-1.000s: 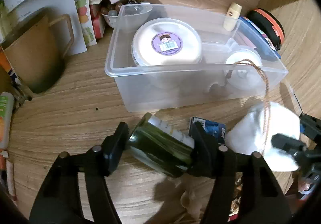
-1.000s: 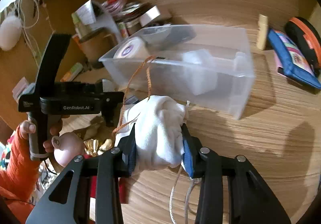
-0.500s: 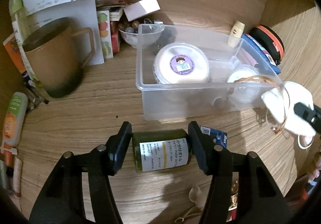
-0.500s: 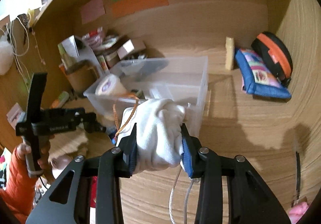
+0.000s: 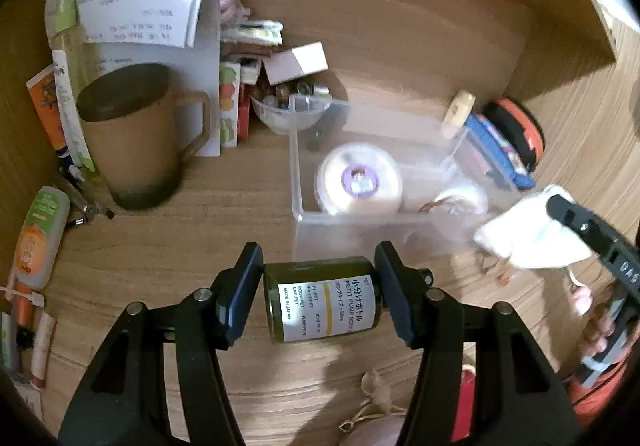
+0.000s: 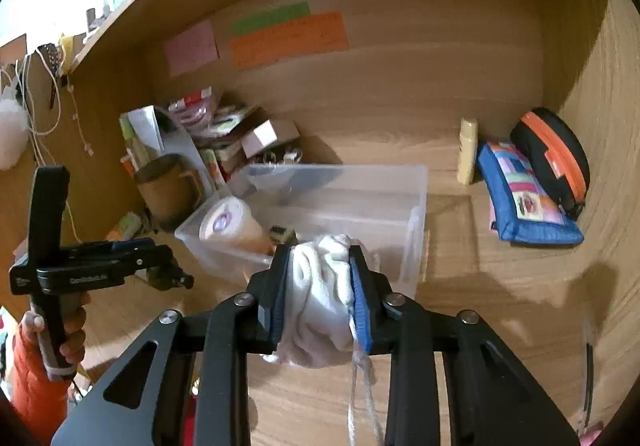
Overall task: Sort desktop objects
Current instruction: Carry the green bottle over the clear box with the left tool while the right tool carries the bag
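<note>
My left gripper (image 5: 320,294) is shut on a small dark green pump bottle (image 5: 322,300) with a white label, held sideways above the wooden desk, just in front of the clear plastic bin (image 5: 374,224). My right gripper (image 6: 320,294) is shut on a bunched white cloth pouch (image 6: 320,302) with dangling cords, and its jaws are still closing on it. The pouch (image 5: 528,242) also shows at the right of the left wrist view, beside the bin. Inside the bin (image 6: 340,202) lie a round white tub (image 5: 360,180) with a purple sticker and a smaller white roll (image 5: 460,200).
A brown mug (image 5: 136,134), papers and small boxes crowd the back left. A glass bowl (image 5: 288,110) sits behind the bin. A cream tube (image 6: 467,150), a blue patchwork pouch (image 6: 528,202) and a black-orange case (image 6: 554,158) stand at the right. A squeeze tube (image 5: 38,238) lies far left.
Both grippers have risen off the desk with their loads. The bottle turned from slanted to level with its label facing up. The cloth pouch is squeezed narrower.
</note>
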### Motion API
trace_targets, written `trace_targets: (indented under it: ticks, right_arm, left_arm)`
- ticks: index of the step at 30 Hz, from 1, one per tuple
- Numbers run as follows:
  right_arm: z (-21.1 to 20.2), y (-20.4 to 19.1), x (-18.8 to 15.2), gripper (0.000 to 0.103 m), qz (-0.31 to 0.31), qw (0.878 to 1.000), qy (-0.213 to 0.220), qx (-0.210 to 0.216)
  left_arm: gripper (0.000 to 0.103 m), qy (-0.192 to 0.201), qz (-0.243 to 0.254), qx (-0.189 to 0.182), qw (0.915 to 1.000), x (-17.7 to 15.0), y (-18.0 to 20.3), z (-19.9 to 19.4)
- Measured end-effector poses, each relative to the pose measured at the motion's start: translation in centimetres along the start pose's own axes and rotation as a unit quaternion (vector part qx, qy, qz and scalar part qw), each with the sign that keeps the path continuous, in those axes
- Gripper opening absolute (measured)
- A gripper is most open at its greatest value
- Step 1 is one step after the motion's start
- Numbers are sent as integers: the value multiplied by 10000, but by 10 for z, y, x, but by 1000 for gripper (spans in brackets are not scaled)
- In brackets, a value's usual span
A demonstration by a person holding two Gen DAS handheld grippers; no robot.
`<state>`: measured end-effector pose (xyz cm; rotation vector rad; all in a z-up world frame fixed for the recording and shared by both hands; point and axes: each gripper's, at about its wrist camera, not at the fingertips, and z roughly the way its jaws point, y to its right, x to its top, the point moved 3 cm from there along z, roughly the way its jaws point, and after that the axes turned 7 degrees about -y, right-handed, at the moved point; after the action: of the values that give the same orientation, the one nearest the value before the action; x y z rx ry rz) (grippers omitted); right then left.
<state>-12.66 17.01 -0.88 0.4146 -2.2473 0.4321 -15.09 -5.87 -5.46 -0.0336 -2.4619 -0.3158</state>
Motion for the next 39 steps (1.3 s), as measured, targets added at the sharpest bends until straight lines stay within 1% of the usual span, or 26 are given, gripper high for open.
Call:
trace_targets:
  ticks: [9,10,11,14,18,22,27,30,32,36,39]
  right_arm:
    - [5,-3,29,22,-36,9997,233,80]
    - [6,-3,34,21,-50,9995,294,79]
    - [7,-4,37,18,-91,9995,303,71]
    - [15,-5,47,18,-131,9994,299,68]
    - [31,-1,61,17,-68,9996,270,55]
    - [53,7,71,17,74,9999,120,51]
    - [84,17,80,17,123,9998,-97,-94]
    - [102,23,77,17,206,9995,-250,-26]
    - [112,26,73,17,195,9990,-399,9]
    - [116,30,71,17,141,9988,-459,-2]
    - [119,32,69,18,112,9986,-522,-8]
  left_arm:
    - [58,335,-31,-59,9994,26,1,-23]
    - [58,342,-23,-102,9994,29,2,-23]
    - [58,343,-10,-132,9993,33,3,-23]
    - [58,341,43,-101,9994,41,7,-20]
    - [58,309,73,-218,9993,52,11,-12]
    - [58,214,56,-314,9993,67,15,1]
    - [58,175,75,-352,9992,82,19,12]
    - [58,157,141,-266,9994,90,22,21]
    - [58,124,169,-278,9994,97,26,28]
    - [58,97,291,-232,9993,112,38,44]
    - [58,12,439,-37,9990,120,48,61]
